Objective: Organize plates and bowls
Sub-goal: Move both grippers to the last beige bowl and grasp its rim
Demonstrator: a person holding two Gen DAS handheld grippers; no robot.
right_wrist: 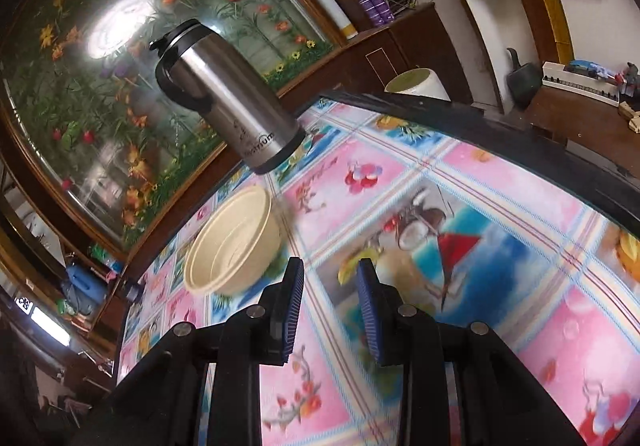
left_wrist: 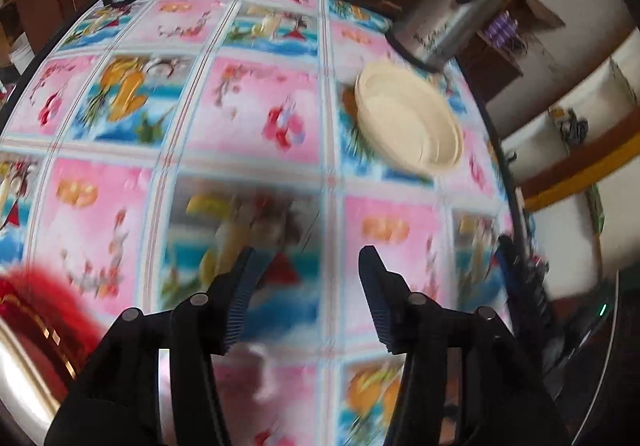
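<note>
A stack of cream bowls [left_wrist: 408, 122] sits nested on the flowered tablecloth [left_wrist: 248, 118], far right in the left wrist view, blurred. My left gripper [left_wrist: 309, 252] hangs open over the cloth, well short of the bowls, with nothing between its black fingers. In the right wrist view the same cream bowls [right_wrist: 232, 246] lie just ahead and to the left of my right gripper [right_wrist: 330, 262]. Its blue pads [right_wrist: 294, 310] stand a narrow gap apart with only tablecloth showing between them. They do not touch the bowls.
A steel thermos jug [right_wrist: 228, 94] with a black handle stands right behind the bowls, also the thermos jug [left_wrist: 452, 6]. A red thing with a gold line [left_wrist: 28, 306] lies at the lower left. The table's dark edge [right_wrist: 520, 134] runs close on the right; a white bucket [right_wrist: 418, 84] stands beyond it.
</note>
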